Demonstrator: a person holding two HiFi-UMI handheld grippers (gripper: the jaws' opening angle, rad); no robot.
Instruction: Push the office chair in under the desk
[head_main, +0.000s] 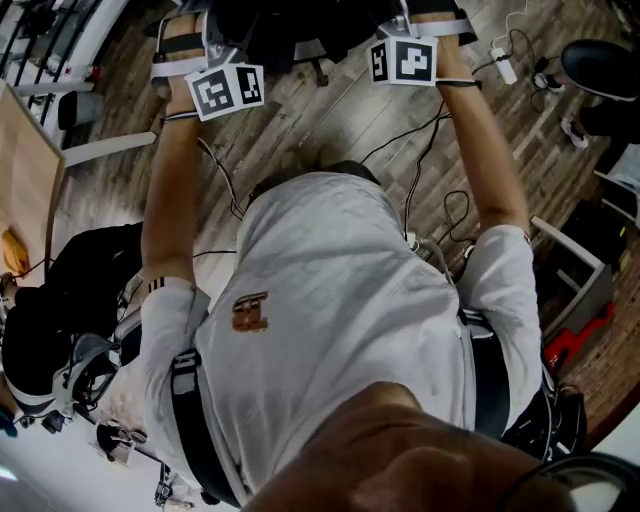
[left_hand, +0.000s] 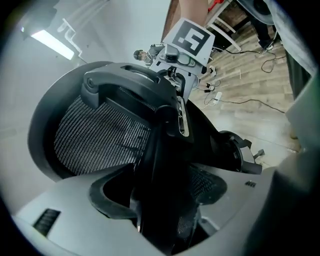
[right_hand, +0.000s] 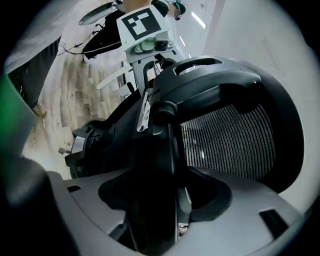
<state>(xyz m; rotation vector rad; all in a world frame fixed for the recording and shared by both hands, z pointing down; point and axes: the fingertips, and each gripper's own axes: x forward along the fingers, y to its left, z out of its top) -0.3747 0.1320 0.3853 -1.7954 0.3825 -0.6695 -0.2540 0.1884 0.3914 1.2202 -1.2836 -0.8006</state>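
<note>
A wood-plank floor (head_main: 300, 130) fills the head view, where a person in a white shirt (head_main: 340, 300) stretches both arms toward the top of the frame. The black office chair (left_hand: 115, 130) is at the top centre, between the two marker cubes, and shows only in part there. A wooden tabletop (head_main: 25, 180) lies at the left edge, with a bare strip of floor between it and the chair.

In both gripper views the chair's mesh back takes up most of the picture. The left gripper (left_hand: 167, 190) has its jaws spread wide, and the dark edge of the chair back runs up between them, with a gap showing beside it. The right gripper (right_hand: 165, 192) is also wide open at the lower centre of its view, straddling the opposite edge of the same back without clamping it.

Black cables (head_main: 420, 140) trail across the floor at upper right, near a white power strip (head_main: 503, 62).
</note>
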